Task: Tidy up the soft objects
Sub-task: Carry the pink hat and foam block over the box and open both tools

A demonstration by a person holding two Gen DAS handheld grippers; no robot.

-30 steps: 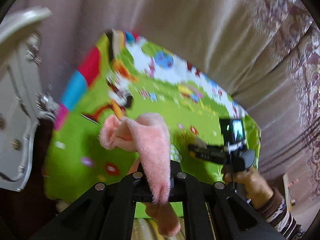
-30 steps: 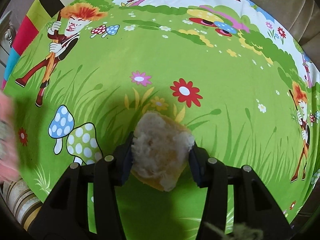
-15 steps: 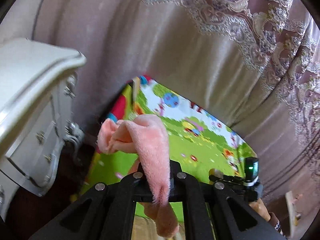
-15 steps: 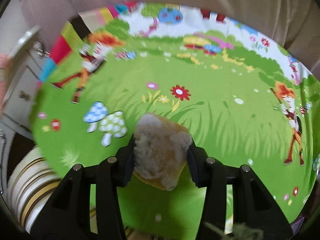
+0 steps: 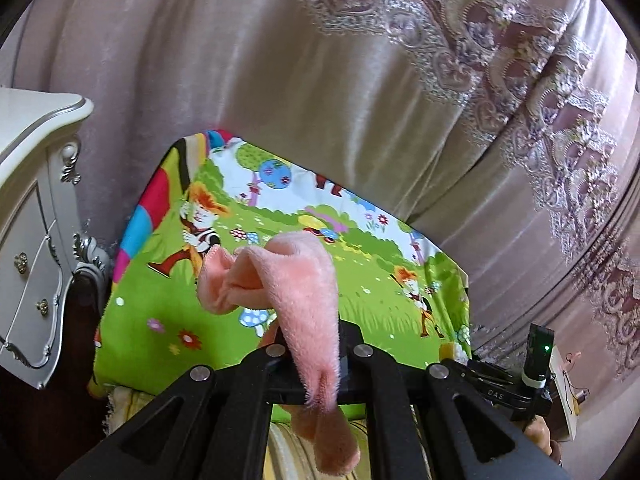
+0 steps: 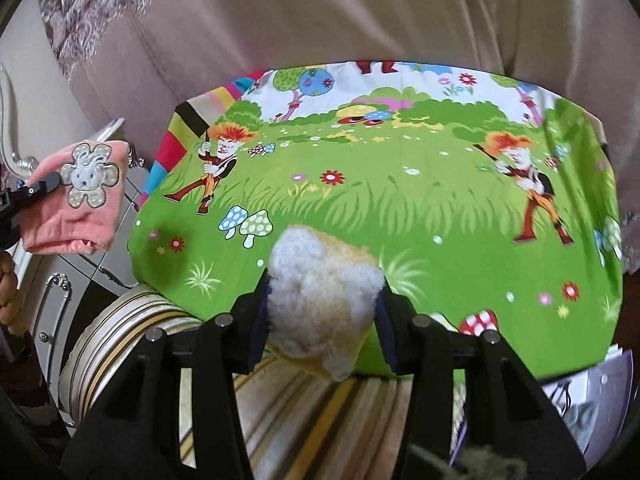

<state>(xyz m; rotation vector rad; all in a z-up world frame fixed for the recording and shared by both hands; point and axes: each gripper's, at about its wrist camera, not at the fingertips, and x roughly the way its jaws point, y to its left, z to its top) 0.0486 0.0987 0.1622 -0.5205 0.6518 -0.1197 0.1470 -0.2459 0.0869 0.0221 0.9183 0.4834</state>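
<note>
Beige curtains (image 5: pixel 320 92) now fill more of both views, since you have pulled both claws back from the cartoon-print green cloth (image 6: pixel 400 208) on the bed. Your left claw (image 5: pixel 312 344) stays clamped on the pink fleece garment (image 5: pixel 296 292), held high. Your right claw (image 6: pixel 320 304) still pinches the fluffy white-and-yellow stuffed piece (image 6: pixel 320 292) above the cloth's near edge.

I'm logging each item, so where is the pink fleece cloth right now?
The pink fleece cloth hangs pinched in the left gripper, held in the air off the left edge of the green cartoon sheet, near the white dresser.
</note>
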